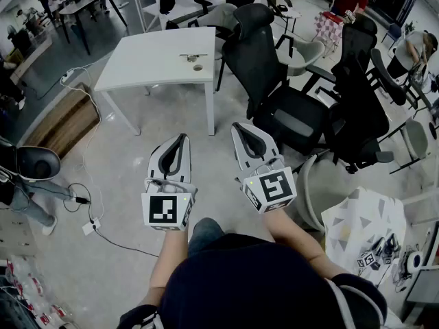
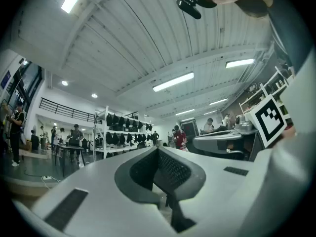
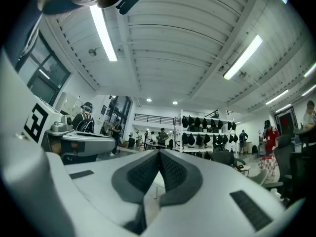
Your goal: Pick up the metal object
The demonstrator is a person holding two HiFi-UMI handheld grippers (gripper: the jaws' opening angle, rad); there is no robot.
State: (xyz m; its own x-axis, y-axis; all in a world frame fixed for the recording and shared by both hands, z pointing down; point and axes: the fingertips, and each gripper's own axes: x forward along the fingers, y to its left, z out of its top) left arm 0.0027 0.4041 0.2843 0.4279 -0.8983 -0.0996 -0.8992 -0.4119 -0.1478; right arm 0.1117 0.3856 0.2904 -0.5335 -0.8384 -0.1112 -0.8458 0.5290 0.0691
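A small metal object (image 1: 193,57) lies on the white table (image 1: 151,64) far ahead, with a small round thing (image 1: 197,67) just in front of it. Both grippers are held side by side over the floor, well short of the table, pointing toward it. In the head view my left gripper (image 1: 182,138) has its jaws together, and so does my right gripper (image 1: 237,125). Seen from their own cameras, the left gripper (image 2: 158,150) and the right gripper (image 3: 159,152) are shut with nothing between the pads. Neither gripper view shows the metal object.
Several black office chairs (image 1: 267,67) crowd the right side of the table. Cables and a power strip (image 1: 90,226) lie on the floor at the left beside a wooden platform (image 1: 65,118). A covered table (image 1: 363,221) with marker cubes stands at lower right.
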